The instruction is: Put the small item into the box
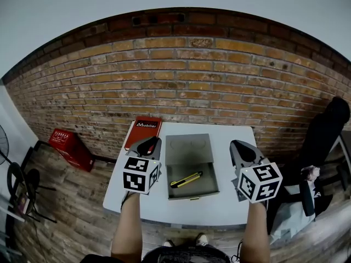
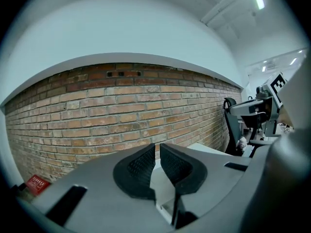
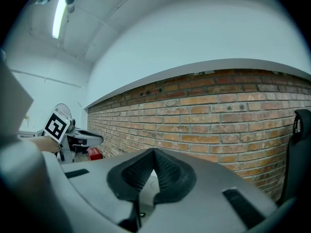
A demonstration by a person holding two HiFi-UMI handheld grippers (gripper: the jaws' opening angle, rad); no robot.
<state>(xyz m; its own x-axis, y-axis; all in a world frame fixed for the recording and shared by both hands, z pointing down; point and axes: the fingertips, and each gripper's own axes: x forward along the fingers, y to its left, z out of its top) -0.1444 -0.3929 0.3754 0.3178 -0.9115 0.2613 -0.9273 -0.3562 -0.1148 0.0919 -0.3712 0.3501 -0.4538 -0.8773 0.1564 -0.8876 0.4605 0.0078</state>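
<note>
A grey box stands in the middle of the white table, its drawer pulled out toward me. A yellow and black small item lies slantwise inside the drawer. My left gripper hovers left of the box, jaws shut on nothing. My right gripper hovers right of the box, also shut and empty. Both point at the brick wall. In the left gripper view the left gripper shows its pads almost touching. In the right gripper view the right gripper has its tips meeting.
A red book lies at the table's back left corner, just behind the left gripper. On the floor to the left sits a red crate. A black chair stands to the right of the table. The brick wall runs behind it.
</note>
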